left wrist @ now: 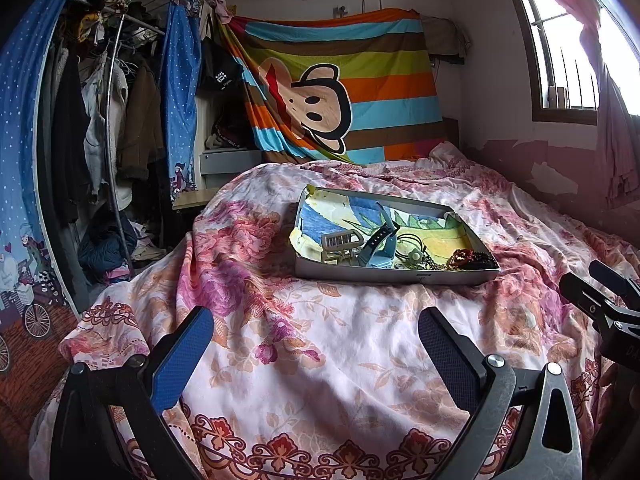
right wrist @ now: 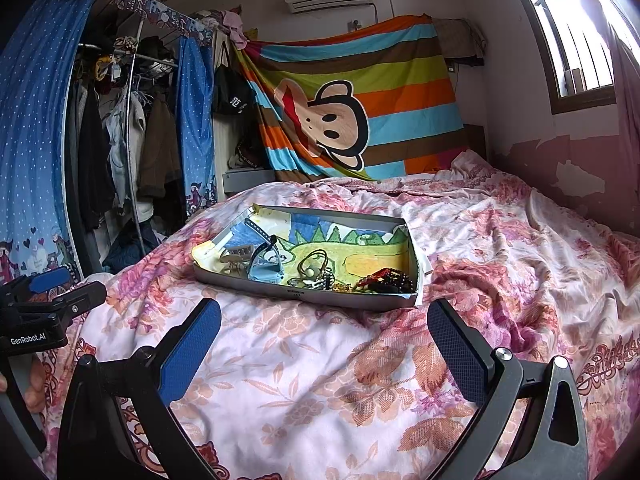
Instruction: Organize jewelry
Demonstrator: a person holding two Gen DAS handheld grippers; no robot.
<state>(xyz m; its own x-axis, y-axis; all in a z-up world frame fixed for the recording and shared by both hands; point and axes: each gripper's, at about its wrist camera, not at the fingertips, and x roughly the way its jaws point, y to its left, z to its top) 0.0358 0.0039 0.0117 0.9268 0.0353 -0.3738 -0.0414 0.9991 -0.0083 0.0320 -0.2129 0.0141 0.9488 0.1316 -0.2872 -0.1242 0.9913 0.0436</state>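
Note:
A shallow grey tray (left wrist: pixel 384 276) (right wrist: pixel 280 292) lined with a coloured drawing lies on the flowered bedspread. In it are a beige hair claw (left wrist: pixel 340 242) (right wrist: pixel 236 254), a blue watch strap (left wrist: pixel 378 246) (right wrist: pixel 264 266), dark cords with a pale round pendant (left wrist: pixel 414 256) (right wrist: pixel 310 270), a chain, and red and dark beads (left wrist: pixel 474 260) (right wrist: pixel 386 280). My left gripper (left wrist: pixel 316 330) hovers open over the bedspread, short of the tray's near wall. My right gripper (right wrist: pixel 324 320) is open too, just before the tray. Neither holds anything.
The bed (left wrist: pixel 320 360) fills the foreground. An open wardrobe with hanging clothes (left wrist: pixel 100 120) stands left, a striped monkey cloth (left wrist: pixel 340 88) hangs behind, a window (left wrist: pixel 572 40) at right. Each view shows the other gripper at its edge, with a person's hand (right wrist: pixel 34 384) under it.

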